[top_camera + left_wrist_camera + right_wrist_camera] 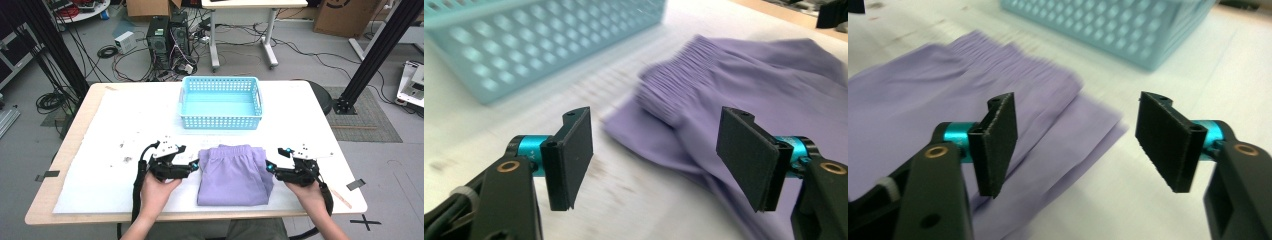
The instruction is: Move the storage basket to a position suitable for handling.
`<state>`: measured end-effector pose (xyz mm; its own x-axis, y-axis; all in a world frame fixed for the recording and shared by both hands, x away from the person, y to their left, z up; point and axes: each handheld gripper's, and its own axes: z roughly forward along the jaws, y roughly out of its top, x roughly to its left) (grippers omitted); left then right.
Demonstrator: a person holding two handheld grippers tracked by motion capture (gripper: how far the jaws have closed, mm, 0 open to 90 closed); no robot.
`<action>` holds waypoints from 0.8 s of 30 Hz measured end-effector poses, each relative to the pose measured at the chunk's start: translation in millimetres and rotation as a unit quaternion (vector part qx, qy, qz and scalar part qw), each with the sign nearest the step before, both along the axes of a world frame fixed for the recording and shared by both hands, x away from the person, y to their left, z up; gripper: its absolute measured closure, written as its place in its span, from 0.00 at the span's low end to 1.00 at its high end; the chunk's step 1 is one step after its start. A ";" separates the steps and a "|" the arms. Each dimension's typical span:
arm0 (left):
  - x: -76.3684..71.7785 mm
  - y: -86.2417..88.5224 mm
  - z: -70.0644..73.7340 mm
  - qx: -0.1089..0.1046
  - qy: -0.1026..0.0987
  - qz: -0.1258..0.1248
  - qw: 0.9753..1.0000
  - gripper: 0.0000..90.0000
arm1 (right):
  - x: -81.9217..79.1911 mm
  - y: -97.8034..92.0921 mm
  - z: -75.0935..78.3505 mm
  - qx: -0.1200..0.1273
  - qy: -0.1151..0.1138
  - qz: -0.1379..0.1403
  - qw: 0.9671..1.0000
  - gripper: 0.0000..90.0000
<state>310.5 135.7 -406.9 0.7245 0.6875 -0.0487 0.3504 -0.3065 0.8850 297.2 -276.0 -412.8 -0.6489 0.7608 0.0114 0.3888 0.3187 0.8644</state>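
Here a folded purple garment [234, 175] lies flat on the white sheet [110, 150] that covers the worktop [75, 125], near the person's edge and about midway across. Its gathered waistband [235, 148] points toward a light blue basket [221, 102], which stands just beyond it, apart from the cloth and with nothing visible inside. The left gripper [196, 164] sits at the garment's left edge, near the waistband corner, held in the person's left hand [157, 192]; the right gripper [269, 166] is at the opposite edge, held in the right hand [310, 192]. In the left gripper view the jaws of the left gripper [654, 152] stand wide apart, with the garment's edge [744, 75] lying between and beyond them and the basket wall [524, 45] at the upper left. In the right gripper view the right gripper [1075, 150] is likewise spread open, with the garment's folded layers [948, 85] under and past one jaw, bare sheet under the other, and the basket [1128, 30] farther off. Neither gripper has cloth pinched between its pads. Both gripper views are blurred. A few dark specks [125, 159] mark the sheet left of the left gripper.
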 end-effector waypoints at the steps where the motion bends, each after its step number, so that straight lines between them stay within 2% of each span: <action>1: 5.2 2.8 1.5 0.002 -0.011 0.008 1.000 0.35 | 6.6 -1.0 1.6 -0.002 -0.010 -0.002 1.000 0.39; 4: 22.4 10.8 2.0 0.005 -0.041 0.026 0.999 0.35 | 21.1 -2.5 4.4 0.004 -0.018 -0.008 1.000 0.40; 5: 28.4 13.8 0.7 -0.004 -0.048 0.037 0.998 0.35 | 28.3 -2.0 4.6 0.008 -0.024 -0.015 1.000 0.35; 7: 40.5 19.3 -3.4 -0.024 -0.052 0.042 0.998 0.35 | 43.7 -2.5 3.7 0.034 -0.030 -0.024 0.999 0.36; 8: 45.6 21.8 -5.0 -0.028 -0.050 0.046 0.997 0.35 | 51.2 -3.0 2.5 0.051 -0.026 -0.022 0.998 0.35; 9: 50.1 23.6 -6.7 -0.038 -0.046 0.050 0.997 0.35 | 58.8 -3.0 1.2 0.055 -0.026 -0.026 0.998 0.33; 10: 55.1 25.2 -7.5 -0.042 -0.040 0.050 0.997 0.35 | 65.6 -2.3 0.3 0.050 -0.021 -0.037 0.998 0.32; 12: 67.1 27.4 -7.4 -0.055 -0.016 0.053 0.997 0.35 | 76.4 -0.7 -2.0 0.037 -0.023 -0.051 0.998 0.32; 14: 75.4 29.8 -6.9 -0.072 -0.002 0.065 0.995 0.35 | 87.0 1.1 -3.1 0.036 -0.006 -0.055 0.998 0.31; 15: 82.4 30.7 -5.1 -0.071 0.019 0.068 0.995 0.35 | 91.9 1.9 -3.3 0.033 0.001 -0.056 0.998 0.31; 16: 86.7 31.5 -4.2 -0.067 0.031 0.069 0.995 0.38 | 99.9 4.1 -3.6 0.031 0.002 -0.059 0.998 0.31; 17: 91.6 32.7 -4.2 -0.072 0.035 0.072 0.994 0.38 | 99.9 4.1 -3.6 0.031 0.002 -0.059 0.998 0.31; 18: 97.1 34.4 -3.8 -0.073 0.039 0.068 0.994 0.38 | 108.4 7.1 -3.4 0.023 0.006 -0.054 0.998 0.31; 20: 105.5 35.5 -4.0 -0.058 0.032 0.067 0.996 0.38 | 112.9 8.5 -3.8 0.018 0.009 -0.050 0.999 0.31; 21: 109.5 36.8 -6.0 -0.054 0.019 0.069 0.996 0.38 | 116.7 9.8 -4.4 0.016 0.013 -0.047 0.999 0.31; 22: 112.8 37.9 -8.4 -0.051 0.016 0.068 0.996 0.38 | 127.4 13.4 -5.6 0.007 0.027 -0.039 0.999 0.31; 24: 121.1 37.3 -12.6 -0.030 0.031 0.060 0.997 0.38 | 131.5 15.0 -6.3 0.002 0.026 -0.037 0.999 0.31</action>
